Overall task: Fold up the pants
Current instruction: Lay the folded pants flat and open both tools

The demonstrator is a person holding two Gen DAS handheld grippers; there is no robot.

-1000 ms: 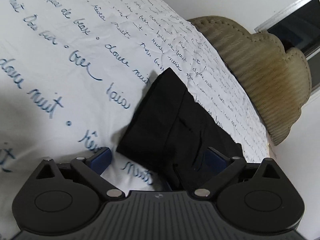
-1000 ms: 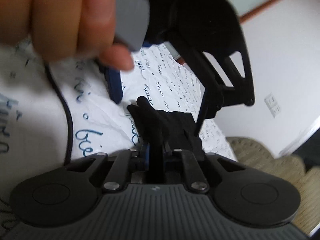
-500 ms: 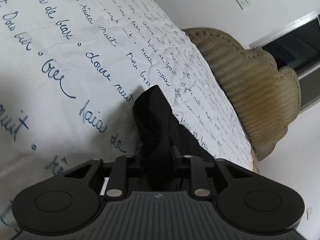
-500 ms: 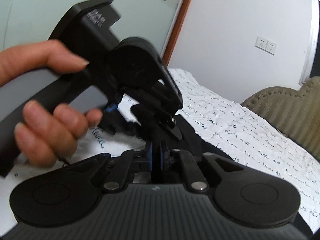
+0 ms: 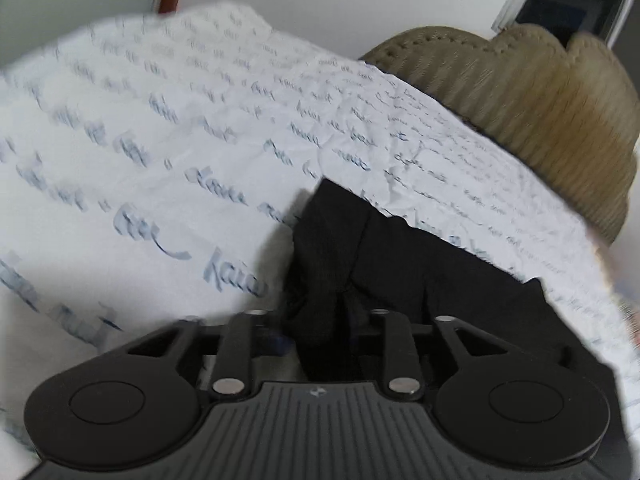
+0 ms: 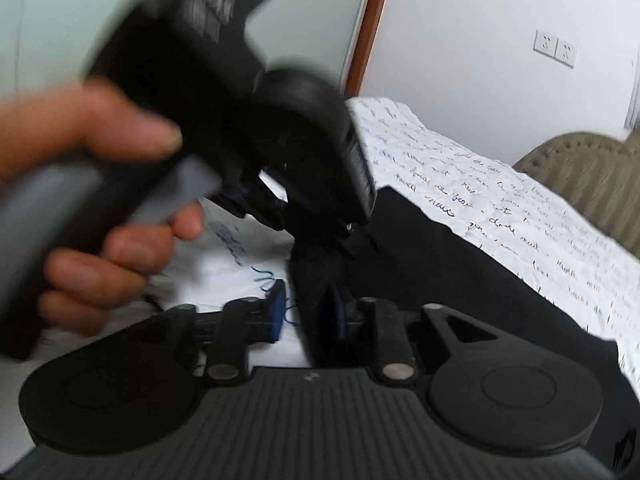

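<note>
The black pants (image 5: 420, 264) lie on a white bedsheet (image 5: 160, 160) with blue handwriting. My left gripper (image 5: 316, 332) is shut on a bunched fold of the pants' near edge, lifted off the sheet. In the right wrist view the pants (image 6: 440, 272) spread to the right. My right gripper (image 6: 308, 312) stands partly open, with pants fabric between its blue pads (image 6: 276, 312) but the left pad is apart from the cloth. The left gripper's body and the hand holding it (image 6: 100, 200) fill the upper left of that view, blurred.
A tan ribbed headboard (image 5: 540, 112) stands behind the bed, also in the right wrist view (image 6: 592, 168). White walls with sockets (image 6: 556, 48) and a brown door frame (image 6: 368, 20) lie beyond. The sheet extends left of the pants.
My left gripper closed on the pants' edge and lifted it, now swinging with blur. My right gripper, shut on the fabric before, has opened its jaws.
</note>
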